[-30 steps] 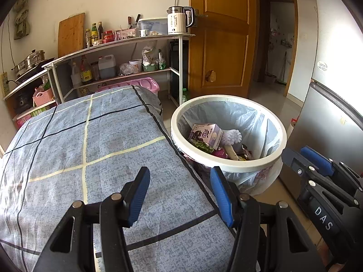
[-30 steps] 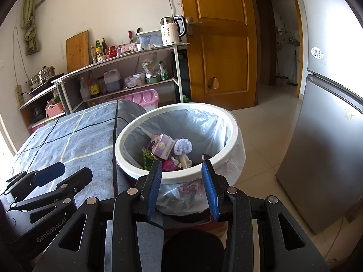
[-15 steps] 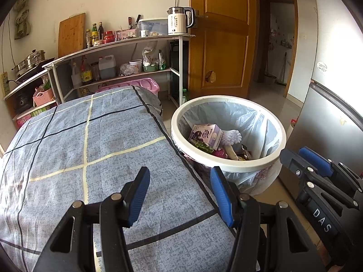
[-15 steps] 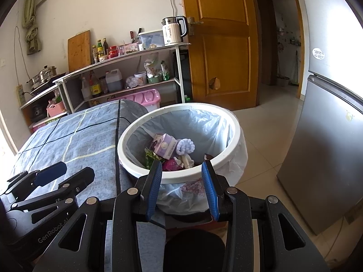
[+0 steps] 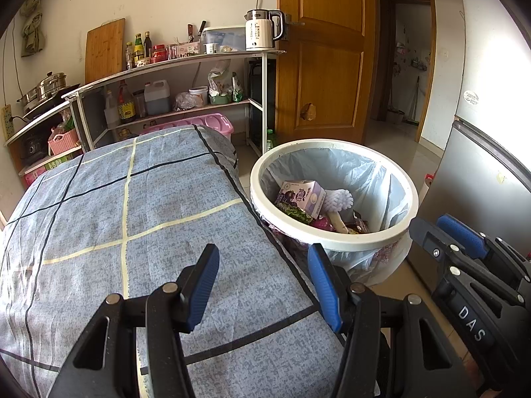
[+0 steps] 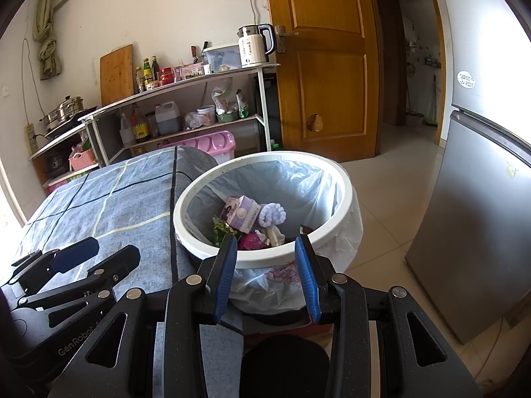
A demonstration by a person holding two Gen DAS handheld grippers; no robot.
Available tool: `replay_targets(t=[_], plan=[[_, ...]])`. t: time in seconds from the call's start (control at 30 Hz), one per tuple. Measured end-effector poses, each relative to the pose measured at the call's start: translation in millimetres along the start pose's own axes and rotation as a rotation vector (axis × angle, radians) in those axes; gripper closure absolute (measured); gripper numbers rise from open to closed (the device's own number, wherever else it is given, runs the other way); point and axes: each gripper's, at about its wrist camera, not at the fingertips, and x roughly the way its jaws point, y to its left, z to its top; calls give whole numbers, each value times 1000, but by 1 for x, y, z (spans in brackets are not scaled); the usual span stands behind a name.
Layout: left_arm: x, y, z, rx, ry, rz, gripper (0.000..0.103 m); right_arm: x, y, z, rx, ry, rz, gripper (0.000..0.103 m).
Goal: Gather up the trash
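While the blue-grey checked cloth covering the table (image 5: 139,205) fills the left, the round white plastic bin with a pale blue liner (image 6: 265,258) stands just beside its edge, holding a lilac carton (image 6: 240,214) and other trash. Both the left gripper (image 5: 262,282) and right gripper (image 6: 265,273) hover nearby, jaws parted, holding nothing.
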Motion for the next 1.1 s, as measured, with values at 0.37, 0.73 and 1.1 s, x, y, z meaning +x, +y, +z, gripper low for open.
replay_targets(t=[0.37,0.73,1.1], plan=[[0,0,0,-1,0,1,45,0,0,0,-1,1,0,66],[0,0,0,-1,0,1,45,-1,0,0,-1,1,2,66],[0,0,-1,0,3,-1,45,-2,0,1,1,1,2,66]])
